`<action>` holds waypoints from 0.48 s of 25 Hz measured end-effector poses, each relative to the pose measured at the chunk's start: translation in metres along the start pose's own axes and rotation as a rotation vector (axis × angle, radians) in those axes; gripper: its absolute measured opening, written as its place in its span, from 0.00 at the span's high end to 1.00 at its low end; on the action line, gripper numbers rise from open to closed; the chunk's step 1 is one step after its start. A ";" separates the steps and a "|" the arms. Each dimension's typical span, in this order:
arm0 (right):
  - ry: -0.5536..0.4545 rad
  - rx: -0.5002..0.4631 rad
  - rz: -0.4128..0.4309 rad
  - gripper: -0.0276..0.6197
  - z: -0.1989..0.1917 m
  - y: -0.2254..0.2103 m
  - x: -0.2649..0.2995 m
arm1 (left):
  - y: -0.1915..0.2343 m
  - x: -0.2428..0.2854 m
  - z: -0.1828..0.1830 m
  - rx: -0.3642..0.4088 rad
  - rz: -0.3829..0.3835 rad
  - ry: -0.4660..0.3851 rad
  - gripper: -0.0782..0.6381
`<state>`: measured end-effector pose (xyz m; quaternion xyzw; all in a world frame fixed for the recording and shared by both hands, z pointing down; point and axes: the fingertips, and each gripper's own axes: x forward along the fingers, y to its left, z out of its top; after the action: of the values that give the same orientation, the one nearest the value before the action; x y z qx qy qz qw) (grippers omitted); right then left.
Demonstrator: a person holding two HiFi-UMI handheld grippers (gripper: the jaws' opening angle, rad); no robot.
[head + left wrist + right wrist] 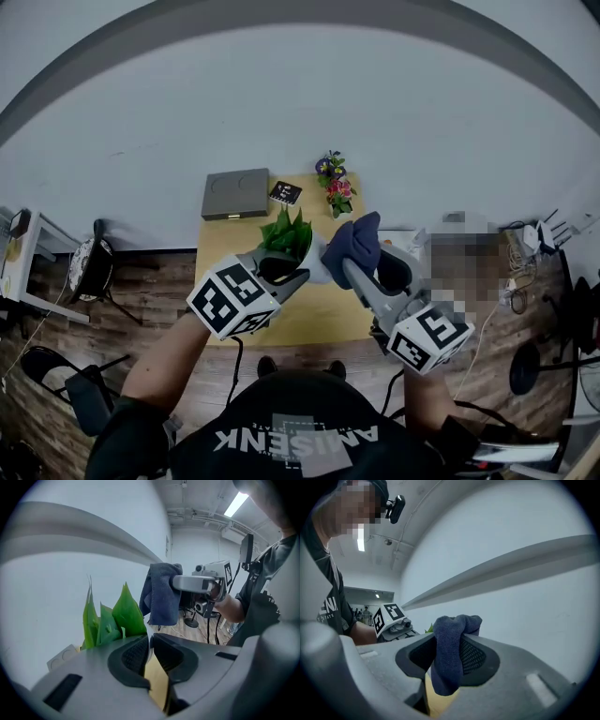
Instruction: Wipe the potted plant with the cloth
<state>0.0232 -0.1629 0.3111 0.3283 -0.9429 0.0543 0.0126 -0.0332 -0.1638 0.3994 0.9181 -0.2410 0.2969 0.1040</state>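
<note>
The potted plant, green pointed leaves (286, 234) in a white pot (318, 264), hangs above the wooden table (319, 314). My left gripper (298, 267) is shut on the pot's rim. In the left gripper view the leaves (112, 618) rise just left of the nearly closed jaws (149, 651), with a thin white edge between the pads. My right gripper (352, 264) is shut on a dark blue cloth (356, 242), held close to the right of the plant. The cloth (449, 653) bunches up between the right jaws (447, 656) and hangs from them (161, 595) in the left gripper view.
At the table's far side lie a grey flat box (235, 193), a small black card (285, 193) and a small pot of coloured flowers (336, 185). A white wall stands behind the table. Chairs (92, 267) stand at the left, stands and cables at the right.
</note>
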 end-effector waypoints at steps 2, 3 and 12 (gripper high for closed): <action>0.001 -0.016 0.039 0.75 0.003 0.015 0.009 | -0.003 -0.006 0.002 -0.007 0.003 -0.005 0.84; 0.003 -0.022 0.058 0.75 0.004 0.022 0.014 | -0.004 -0.009 0.004 -0.010 0.004 -0.009 0.84; 0.050 -0.077 0.110 0.75 -0.016 0.057 0.038 | -0.015 -0.034 0.005 -0.048 -0.010 -0.069 0.85</action>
<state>-0.0419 -0.1398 0.3237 0.2740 -0.9603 0.0270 0.0458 -0.0471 -0.1399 0.3745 0.9263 -0.2469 0.2587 0.1189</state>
